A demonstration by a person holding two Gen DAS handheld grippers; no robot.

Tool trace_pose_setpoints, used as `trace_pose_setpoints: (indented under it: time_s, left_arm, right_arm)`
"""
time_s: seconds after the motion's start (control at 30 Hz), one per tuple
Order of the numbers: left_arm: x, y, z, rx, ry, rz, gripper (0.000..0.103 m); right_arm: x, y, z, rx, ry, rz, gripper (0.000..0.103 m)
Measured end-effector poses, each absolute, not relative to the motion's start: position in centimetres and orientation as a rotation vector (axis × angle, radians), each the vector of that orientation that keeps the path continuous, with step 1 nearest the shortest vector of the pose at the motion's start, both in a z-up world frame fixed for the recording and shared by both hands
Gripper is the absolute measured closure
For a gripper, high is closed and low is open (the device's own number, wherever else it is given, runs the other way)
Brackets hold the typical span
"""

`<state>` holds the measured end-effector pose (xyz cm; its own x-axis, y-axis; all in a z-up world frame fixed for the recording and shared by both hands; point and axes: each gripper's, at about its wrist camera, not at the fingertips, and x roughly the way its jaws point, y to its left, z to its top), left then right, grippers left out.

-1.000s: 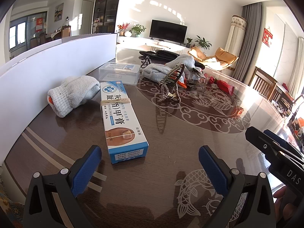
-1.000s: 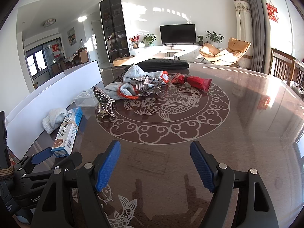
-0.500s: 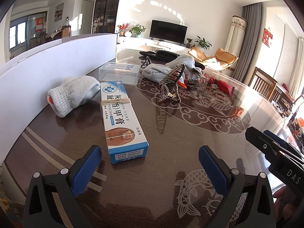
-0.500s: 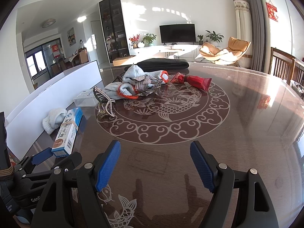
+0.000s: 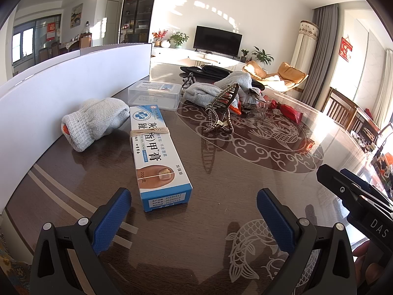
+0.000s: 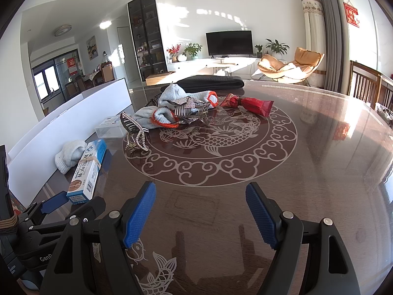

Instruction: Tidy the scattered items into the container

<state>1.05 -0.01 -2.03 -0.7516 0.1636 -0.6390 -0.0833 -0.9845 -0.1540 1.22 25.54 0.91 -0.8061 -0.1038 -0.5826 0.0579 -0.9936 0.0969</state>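
Left gripper (image 5: pixel 194 211): jaws wide apart, empty, above the glossy brown table (image 5: pixel 221 184). Right gripper (image 6: pixel 200 212): likewise spread, empty. Blue-and-white cardboard ointment box (image 5: pixel 157 152): lying flat, 11 o'clock of left gripper. Rolled grey knitted glove (image 5: pixel 94 123): 10 o'clock, touching the box. Clear lidded plastic container (image 5: pixel 155 95): 12 o'clock, beyond.

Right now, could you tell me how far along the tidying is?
Nothing looks done yet. The clear box sits closed on the table, nothing visibly put into it. Nothing is in hand: the left tool and right tool are both open and empty. Everything is left: the cream carton, rolled glove, hair clip, glove pile and red packets all lie loose.
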Motion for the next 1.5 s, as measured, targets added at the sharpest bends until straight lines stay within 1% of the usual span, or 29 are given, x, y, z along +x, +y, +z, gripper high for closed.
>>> trace_pose_setpoints:
  time_s: [1.5]
  left_arm:
    - [1.02,-0.02,-2.19,-1.041,-0.178,2.818,0.0]
  right_arm:
    - [1.45,25.39,0.84,0.969,-0.116,-2.891,0.026]
